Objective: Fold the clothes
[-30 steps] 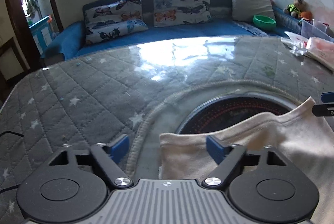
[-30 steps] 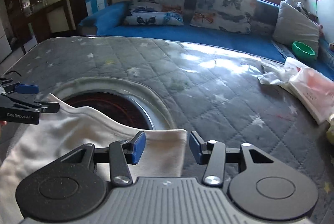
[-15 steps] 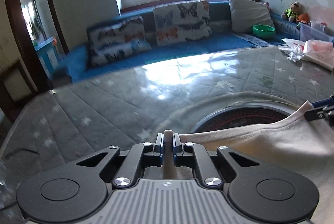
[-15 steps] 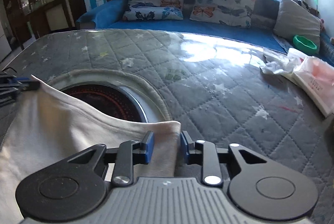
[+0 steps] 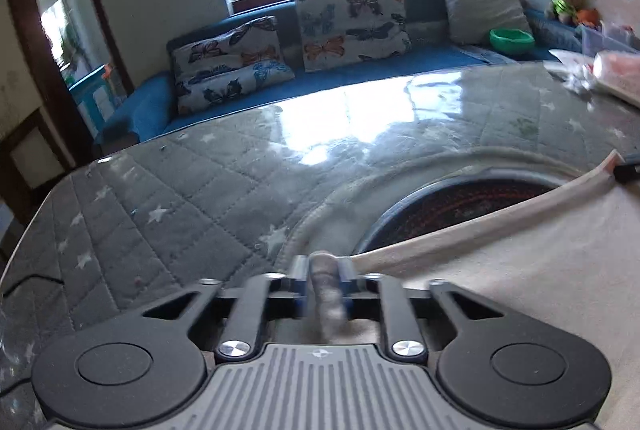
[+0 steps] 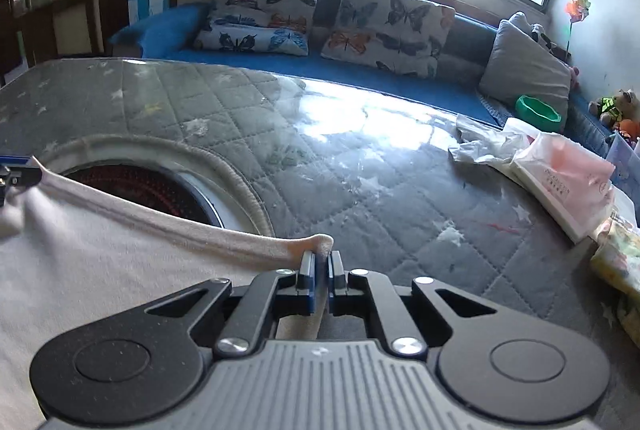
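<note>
A cream-white garment [image 5: 520, 270] lies on a grey quilted table, its far edge stretched taut between my two grippers. My left gripper [image 5: 324, 280] is shut on the garment's left corner, a fold of cloth bunched between the pads. My right gripper [image 6: 320, 268] is shut on the garment's right corner [image 6: 324, 244]. The garment [image 6: 88, 270] spreads to the left in the right wrist view. The right gripper's tip shows at the far right in the left wrist view [image 5: 628, 169]; the left gripper's tip shows at the left edge in the right wrist view [image 6: 16, 169].
A round dark recess with red rings [image 5: 460, 201] sits in the table just beyond the held edge. Plastic bags and a white packet [image 6: 560, 181] lie at the table's right side. A blue sofa with butterfly cushions [image 6: 384, 25] runs behind the table.
Both grippers closed on the garment's corners, the left first, then the right. The held edge has lifted and stretched taut between them.
</note>
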A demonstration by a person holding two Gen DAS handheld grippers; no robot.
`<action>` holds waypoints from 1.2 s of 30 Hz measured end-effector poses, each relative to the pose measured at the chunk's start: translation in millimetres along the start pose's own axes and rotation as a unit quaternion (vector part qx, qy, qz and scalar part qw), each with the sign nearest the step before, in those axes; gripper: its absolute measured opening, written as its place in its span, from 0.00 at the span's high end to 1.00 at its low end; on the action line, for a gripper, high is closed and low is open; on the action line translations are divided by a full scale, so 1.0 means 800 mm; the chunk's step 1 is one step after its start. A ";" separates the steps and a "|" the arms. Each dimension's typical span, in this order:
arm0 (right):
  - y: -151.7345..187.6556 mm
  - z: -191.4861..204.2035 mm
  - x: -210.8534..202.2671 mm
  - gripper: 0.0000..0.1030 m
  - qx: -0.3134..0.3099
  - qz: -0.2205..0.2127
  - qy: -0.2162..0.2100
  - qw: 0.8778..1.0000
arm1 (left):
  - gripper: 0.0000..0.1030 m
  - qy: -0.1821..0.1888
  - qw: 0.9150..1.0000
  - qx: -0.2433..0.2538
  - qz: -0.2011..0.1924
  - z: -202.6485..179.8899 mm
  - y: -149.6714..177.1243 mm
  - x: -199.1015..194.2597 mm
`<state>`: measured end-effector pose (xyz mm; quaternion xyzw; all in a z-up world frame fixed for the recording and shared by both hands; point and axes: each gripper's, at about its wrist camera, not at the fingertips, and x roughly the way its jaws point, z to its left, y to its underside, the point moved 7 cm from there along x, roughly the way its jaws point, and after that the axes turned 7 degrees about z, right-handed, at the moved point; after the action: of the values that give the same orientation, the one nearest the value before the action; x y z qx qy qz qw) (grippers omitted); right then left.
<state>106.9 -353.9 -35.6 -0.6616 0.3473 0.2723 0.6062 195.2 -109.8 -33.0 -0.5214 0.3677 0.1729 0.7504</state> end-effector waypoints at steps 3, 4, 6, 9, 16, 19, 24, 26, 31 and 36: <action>-0.003 -0.002 -0.006 0.80 -0.003 -0.007 0.005 1.000 | 0.56 -0.014 1.000 -0.014 -0.015 0.014 -0.002 -0.010; -0.004 -0.002 -0.009 0.79 -0.004 -0.011 0.008 1.000 | 0.56 -0.013 1.000 -0.017 -0.016 0.016 -0.002 -0.013; -0.005 0.003 -0.015 0.78 -0.008 -0.013 -0.003 1.000 | 0.56 -0.007 1.000 -0.015 -0.022 0.014 -0.002 -0.022; -0.005 0.025 -0.019 0.78 -0.027 0.001 -0.048 0.998 | 0.56 0.027 0.999 0.008 -0.022 -0.008 0.000 -0.027; 0.003 0.039 -0.006 0.75 -0.045 0.044 -0.067 0.996 | 0.54 0.023 0.999 0.014 0.018 -0.016 0.005 0.004; 0.006 0.026 -0.021 0.72 -0.046 0.043 -0.054 0.997 | 0.53 0.018 1.000 0.002 0.021 -0.005 0.007 -0.005; 0.026 0.034 -0.070 0.61 -0.084 0.036 -0.062 0.994 | 0.39 0.029 1.000 -0.006 0.009 -0.003 0.014 -0.054; 0.043 0.048 -0.091 0.58 -0.105 0.036 -0.069 0.991 | 0.33 0.044 0.999 -0.001 0.003 -0.008 0.023 -0.080; 0.089 0.087 -0.135 0.51 -0.149 0.028 -0.086 0.985 | 0.26 0.065 0.998 0.019 0.000 -0.029 0.067 -0.134; 0.139 0.117 -0.164 0.50 -0.134 0.022 -0.111 0.984 | 0.22 0.080 0.996 0.019 0.014 -0.045 0.121 -0.165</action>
<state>-55.6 -246.6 -12.5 -0.6949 0.2527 0.4015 0.5404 31.4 -87.7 -6.7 -0.5140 0.4372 0.1338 0.7258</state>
